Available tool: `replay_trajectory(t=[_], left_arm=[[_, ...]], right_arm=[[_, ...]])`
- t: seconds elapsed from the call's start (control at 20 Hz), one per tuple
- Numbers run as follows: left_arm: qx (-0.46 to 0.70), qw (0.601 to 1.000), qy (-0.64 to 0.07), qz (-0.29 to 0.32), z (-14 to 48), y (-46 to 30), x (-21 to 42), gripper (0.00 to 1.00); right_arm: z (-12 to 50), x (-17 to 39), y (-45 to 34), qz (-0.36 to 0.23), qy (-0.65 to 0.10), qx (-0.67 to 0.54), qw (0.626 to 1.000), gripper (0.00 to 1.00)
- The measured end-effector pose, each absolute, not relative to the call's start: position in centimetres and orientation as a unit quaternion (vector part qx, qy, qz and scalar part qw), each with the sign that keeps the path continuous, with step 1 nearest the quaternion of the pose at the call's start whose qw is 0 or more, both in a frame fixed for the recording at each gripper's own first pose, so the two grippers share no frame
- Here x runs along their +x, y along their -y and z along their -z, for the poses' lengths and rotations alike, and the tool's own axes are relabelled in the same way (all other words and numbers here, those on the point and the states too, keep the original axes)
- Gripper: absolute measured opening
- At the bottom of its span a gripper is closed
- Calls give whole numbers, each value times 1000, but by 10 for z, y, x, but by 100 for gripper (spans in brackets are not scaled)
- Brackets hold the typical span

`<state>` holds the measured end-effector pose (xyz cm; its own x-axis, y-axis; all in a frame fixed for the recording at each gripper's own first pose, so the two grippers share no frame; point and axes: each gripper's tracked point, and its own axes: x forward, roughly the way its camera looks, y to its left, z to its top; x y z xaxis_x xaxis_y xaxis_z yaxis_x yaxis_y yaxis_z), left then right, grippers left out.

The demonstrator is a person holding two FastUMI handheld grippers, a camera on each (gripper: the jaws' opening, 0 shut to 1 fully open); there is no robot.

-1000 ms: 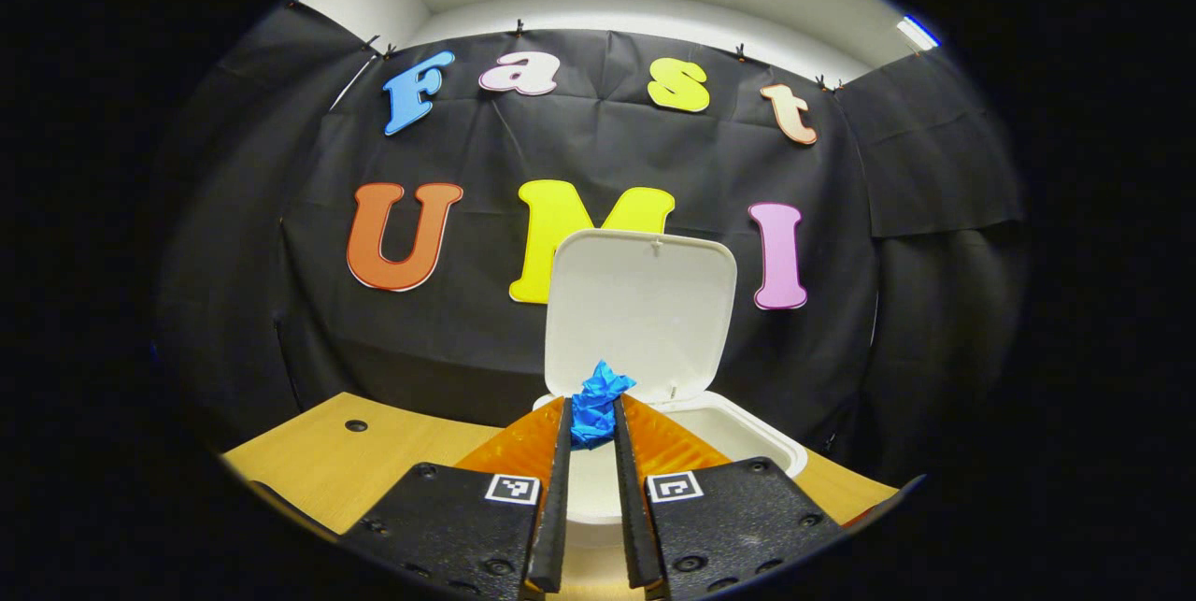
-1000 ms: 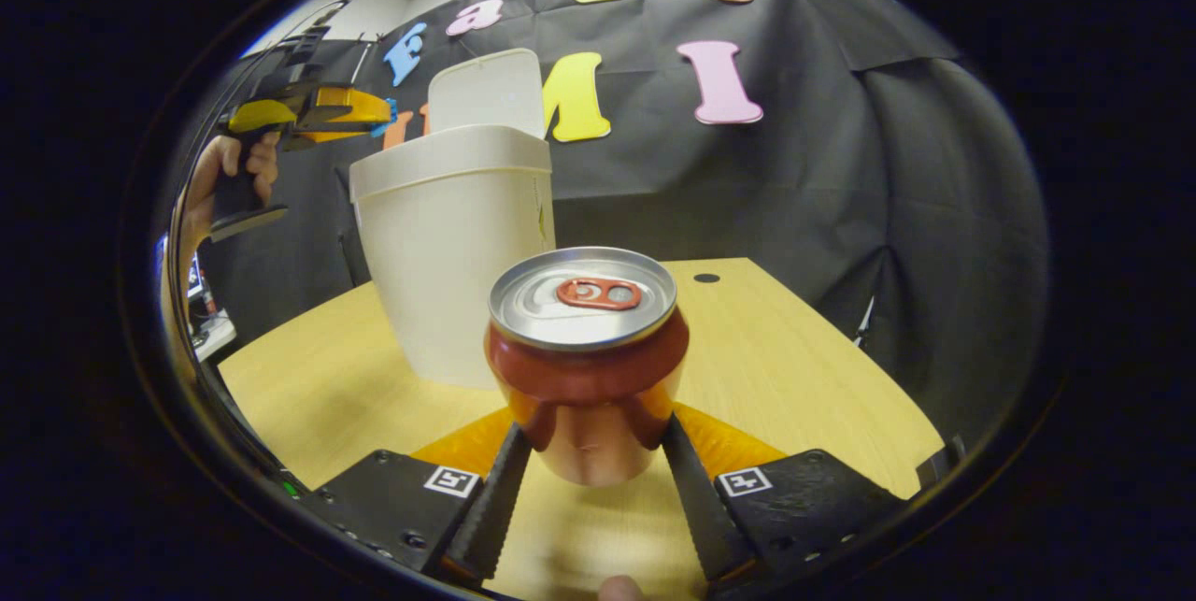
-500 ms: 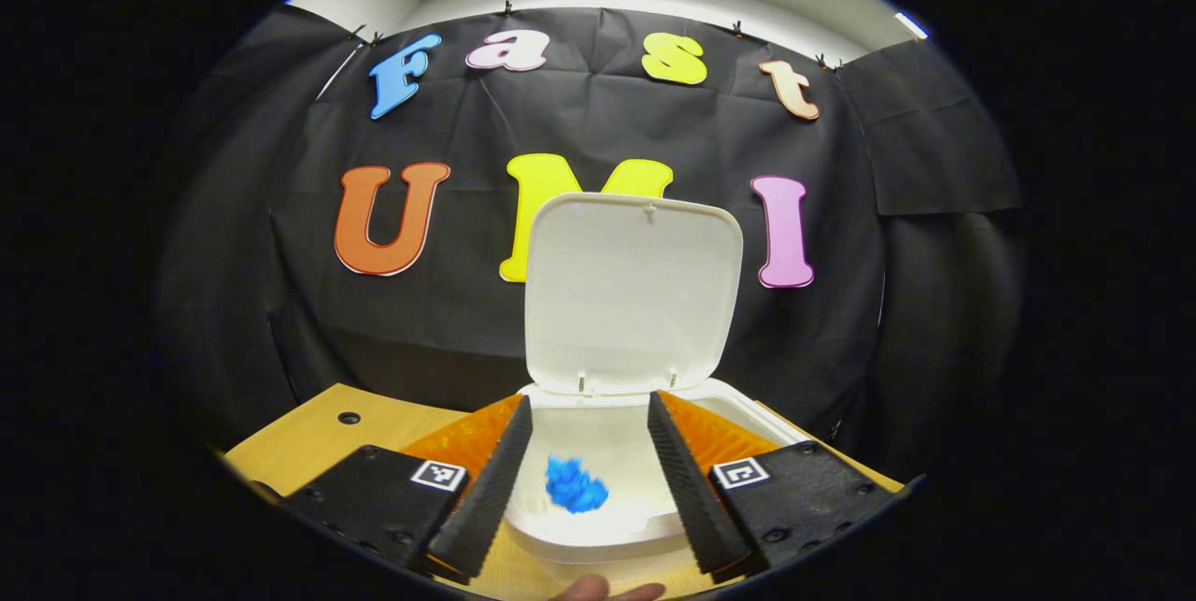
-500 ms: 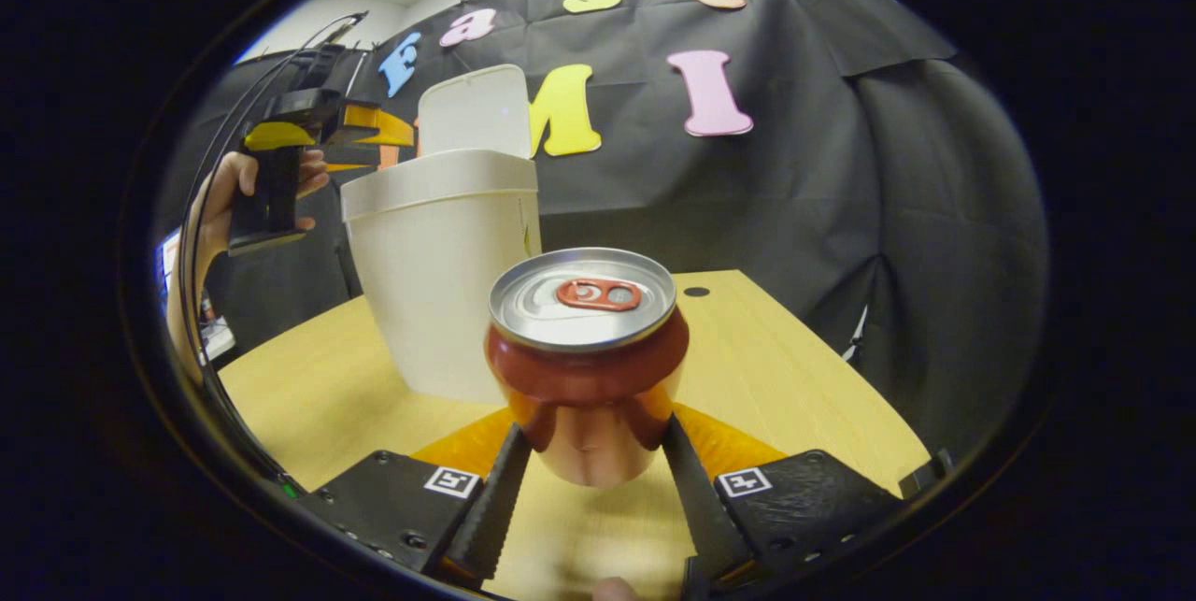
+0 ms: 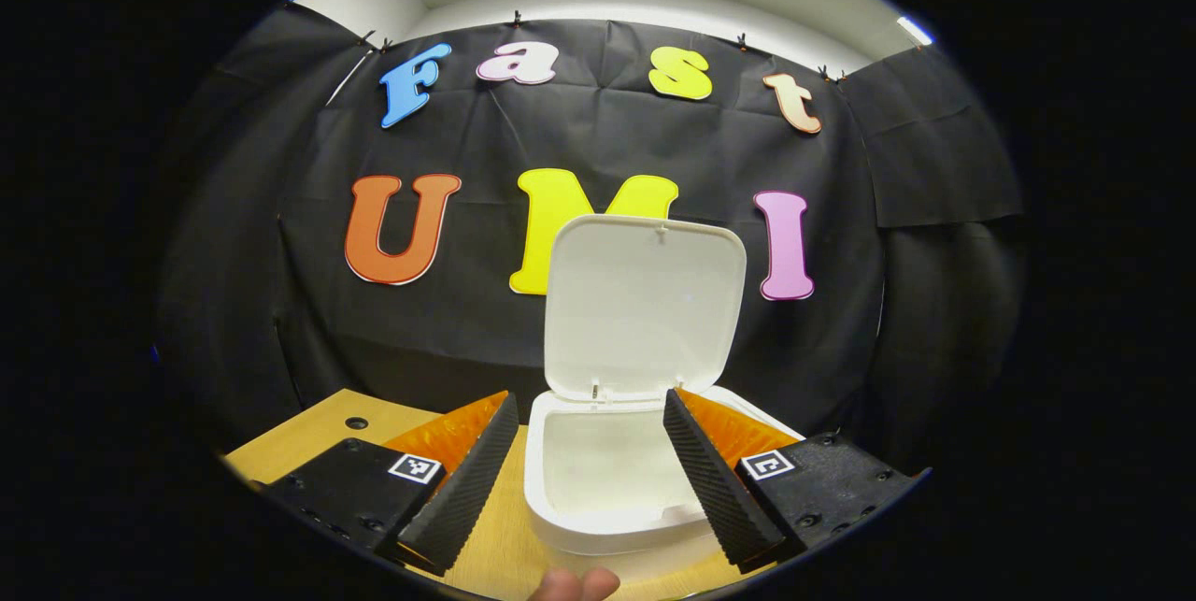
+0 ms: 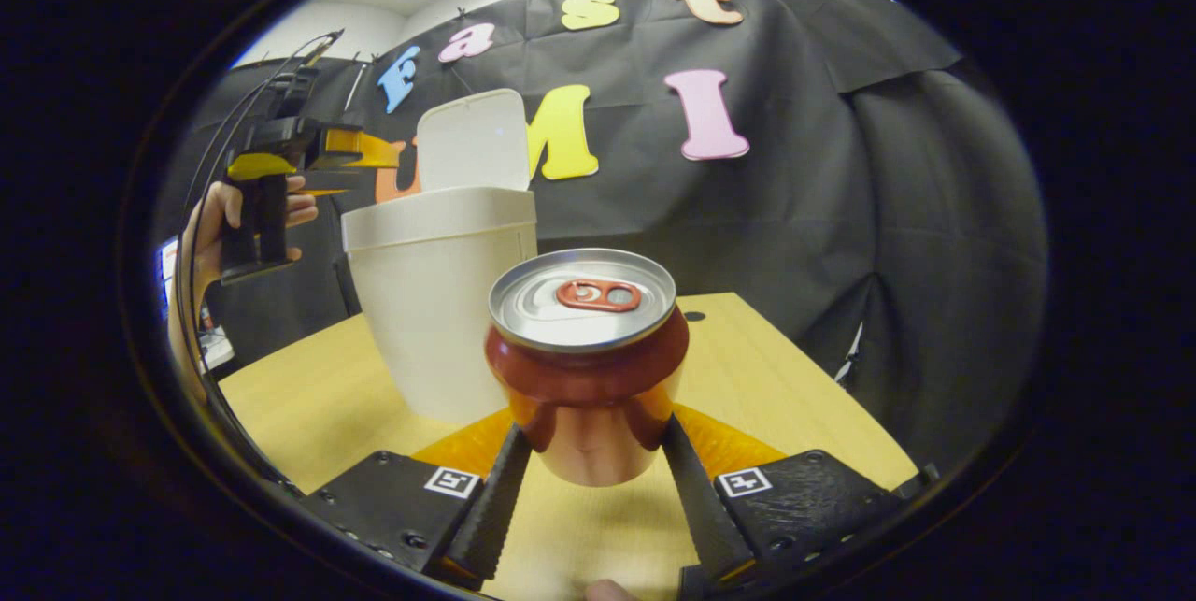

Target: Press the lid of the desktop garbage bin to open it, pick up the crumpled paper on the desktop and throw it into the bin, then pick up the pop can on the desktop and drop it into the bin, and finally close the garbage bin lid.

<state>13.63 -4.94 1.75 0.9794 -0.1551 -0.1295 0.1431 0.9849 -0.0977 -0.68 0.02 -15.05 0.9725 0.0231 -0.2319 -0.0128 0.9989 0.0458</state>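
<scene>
White bin (image 5: 607, 489) lid up, left hand-held gripper (image 5: 589, 470) spread, right hand-held gripper (image 6: 590, 489) pinching one can (image 6: 584, 363)

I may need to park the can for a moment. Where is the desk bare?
Bare wood lies right of the bin, out to the desk edge, and left of it. The left gripper crowds the space above the bin's rim.

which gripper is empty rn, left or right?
The left gripper: jaws spread wide with nothing between them, over the open bin. The right gripper is shut on the pop can.
</scene>
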Motion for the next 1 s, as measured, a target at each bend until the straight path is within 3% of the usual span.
replay_trajectory(t=[0.25,0.7,1.0], left_arm=[[-33,995,-66,66,-13,22,113,100],[-22,997,-74,-2,21,-68,61,100],[-14,995,-97,-6,54,-92,41,100]], right_arm=[[108,2,-19,-39,-94,13,995,77],[-2,41,-73,-85,-12,1,996,77],[-52,86,-123,-114,7,-32,993,77]])
